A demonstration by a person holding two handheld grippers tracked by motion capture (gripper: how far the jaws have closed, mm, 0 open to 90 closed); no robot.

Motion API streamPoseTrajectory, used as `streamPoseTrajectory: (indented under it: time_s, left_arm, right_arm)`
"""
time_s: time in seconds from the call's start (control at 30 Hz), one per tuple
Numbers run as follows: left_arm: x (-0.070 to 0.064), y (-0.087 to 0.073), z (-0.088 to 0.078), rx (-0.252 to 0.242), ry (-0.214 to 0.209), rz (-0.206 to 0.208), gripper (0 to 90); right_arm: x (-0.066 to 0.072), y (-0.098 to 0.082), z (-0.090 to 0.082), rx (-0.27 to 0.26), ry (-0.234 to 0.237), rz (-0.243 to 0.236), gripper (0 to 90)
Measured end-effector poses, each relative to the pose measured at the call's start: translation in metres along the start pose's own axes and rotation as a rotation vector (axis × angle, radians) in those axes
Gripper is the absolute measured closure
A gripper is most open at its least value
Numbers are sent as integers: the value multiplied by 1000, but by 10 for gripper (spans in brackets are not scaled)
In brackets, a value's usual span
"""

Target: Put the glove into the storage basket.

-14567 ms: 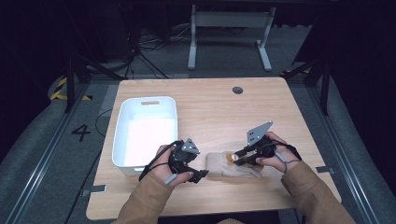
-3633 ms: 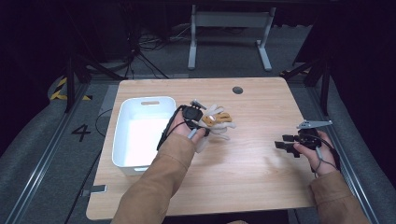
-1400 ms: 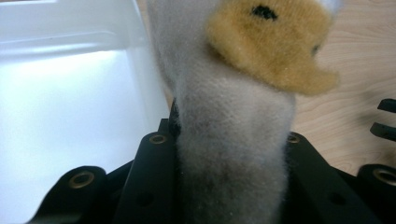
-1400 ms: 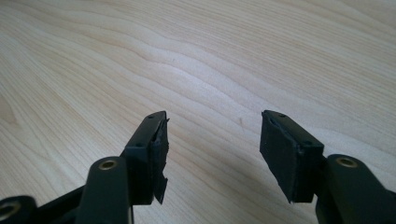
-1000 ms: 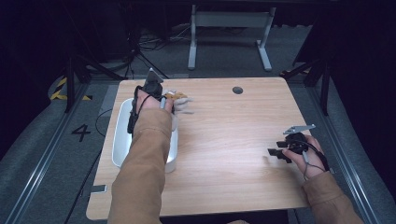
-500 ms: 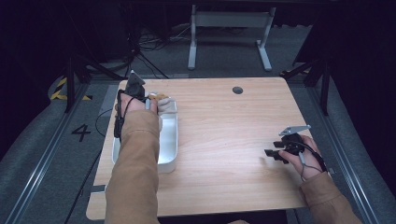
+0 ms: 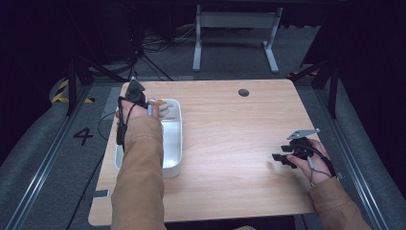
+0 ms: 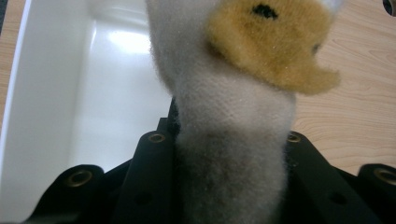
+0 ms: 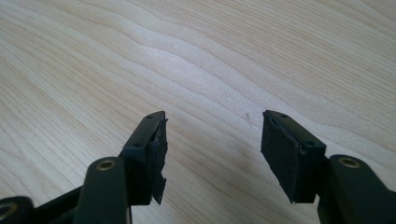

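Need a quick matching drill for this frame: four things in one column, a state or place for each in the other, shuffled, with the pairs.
Things:
1. left gripper
2. right gripper
3. plush toy
4. white bin

States or places:
A. jaws apart, nothing between them
B. on the left part of the table
C. shut on something soft
D. held over the far end of the bin

Pairs: 1-C, 2-A, 3-D, 4-B

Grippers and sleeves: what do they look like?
Both are black two-jaw units. The right gripper carries a grey three-cornered plate on top; its jaws end in worn black pads. A black cable trails from the left gripper. Sleeves are tan.
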State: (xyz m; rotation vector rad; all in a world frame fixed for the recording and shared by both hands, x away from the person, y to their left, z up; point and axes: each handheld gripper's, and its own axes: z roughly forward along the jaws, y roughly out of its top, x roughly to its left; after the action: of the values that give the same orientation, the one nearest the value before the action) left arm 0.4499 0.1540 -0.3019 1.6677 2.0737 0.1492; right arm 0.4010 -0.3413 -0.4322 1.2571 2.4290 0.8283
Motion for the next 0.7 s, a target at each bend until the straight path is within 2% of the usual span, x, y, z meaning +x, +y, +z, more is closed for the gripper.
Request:
streamPoseTrajectory:
  time_s: [0.17,0.33,0.7]
  left_arm:
    - [5,-4,9,7,-8,-19,707]
    - [16,-8,25,6,-16,-52,706]
    - [26,-20,48,8,-3,-87,699]
  right_arm:
    - [0,-1,1,5,3,-6,411]
    - [-2,-4,0,6,-1,3,411]
    - [-2,-5,1,12,-1,3,410]
